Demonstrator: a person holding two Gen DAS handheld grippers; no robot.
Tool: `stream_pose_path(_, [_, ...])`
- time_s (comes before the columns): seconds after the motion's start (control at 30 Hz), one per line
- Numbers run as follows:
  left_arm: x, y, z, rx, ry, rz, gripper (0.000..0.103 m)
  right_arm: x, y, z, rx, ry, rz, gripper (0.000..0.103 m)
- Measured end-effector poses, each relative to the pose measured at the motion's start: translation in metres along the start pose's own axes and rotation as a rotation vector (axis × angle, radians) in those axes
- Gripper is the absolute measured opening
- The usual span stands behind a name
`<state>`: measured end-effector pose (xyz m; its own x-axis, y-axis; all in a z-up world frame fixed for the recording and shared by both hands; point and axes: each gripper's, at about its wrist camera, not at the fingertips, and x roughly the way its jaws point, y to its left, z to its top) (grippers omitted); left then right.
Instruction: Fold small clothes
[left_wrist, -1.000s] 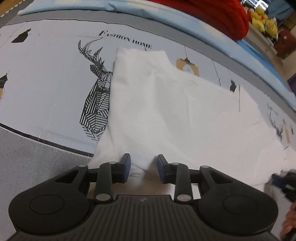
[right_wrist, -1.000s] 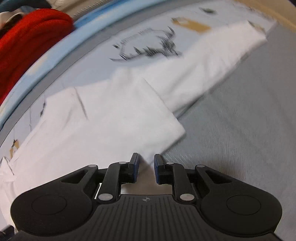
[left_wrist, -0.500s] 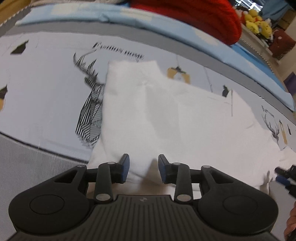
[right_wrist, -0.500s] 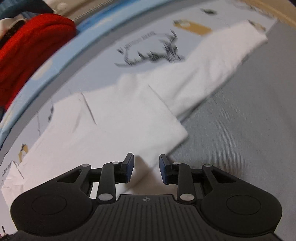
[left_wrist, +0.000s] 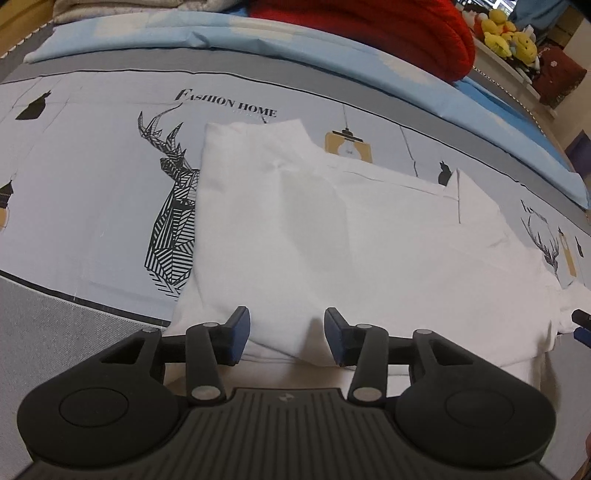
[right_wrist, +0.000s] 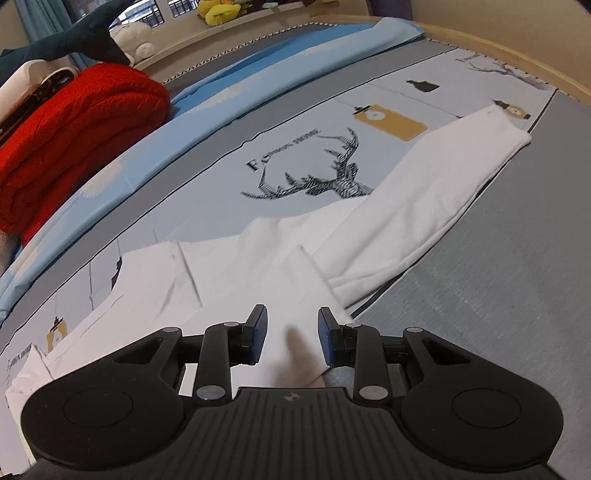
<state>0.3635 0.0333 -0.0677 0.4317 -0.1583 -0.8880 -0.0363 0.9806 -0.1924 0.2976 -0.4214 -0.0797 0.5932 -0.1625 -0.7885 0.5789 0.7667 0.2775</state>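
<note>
A white long-sleeved garment (left_wrist: 351, 236) lies flat on a printed bed sheet (left_wrist: 92, 184), partly folded over itself. My left gripper (left_wrist: 286, 336) is open, its fingers standing either side of the garment's near folded edge without gripping it. My right gripper (right_wrist: 290, 334) is open over the garment's (right_wrist: 240, 273) near corner, cloth lying between the fingers. One sleeve (right_wrist: 443, 192) stretches away to the right in the right wrist view. The tip of the right gripper shows at the left wrist view's right edge (left_wrist: 581, 326).
A red knitted blanket (right_wrist: 74, 136) is rolled at the back on a light blue sheet (left_wrist: 332, 48). Yellow plush toys (left_wrist: 509, 33) sit on a shelf beyond the bed. Grey mattress fabric (right_wrist: 498, 295) lies to the right of the garment.
Both grippers have opened wider and released the cloth. The right gripper has pulled back and steadied. The garment lies flatter.
</note>
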Motion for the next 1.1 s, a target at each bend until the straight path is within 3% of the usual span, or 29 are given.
stream_pose_path(0.57, [-0.009, 0.004, 0.002, 0.019, -0.018, 0.006, 0.05, 0.0, -0.063, 0.033, 0.056, -0.065, -0.058, 0.031])
stream_pose_path(1.1, [-0.011, 0.004, 0.002, 0.012, -0.025, 0.001, 0.05, -0.005, -0.07, 0.038, 0.044, -0.091, -0.04, 0.031])
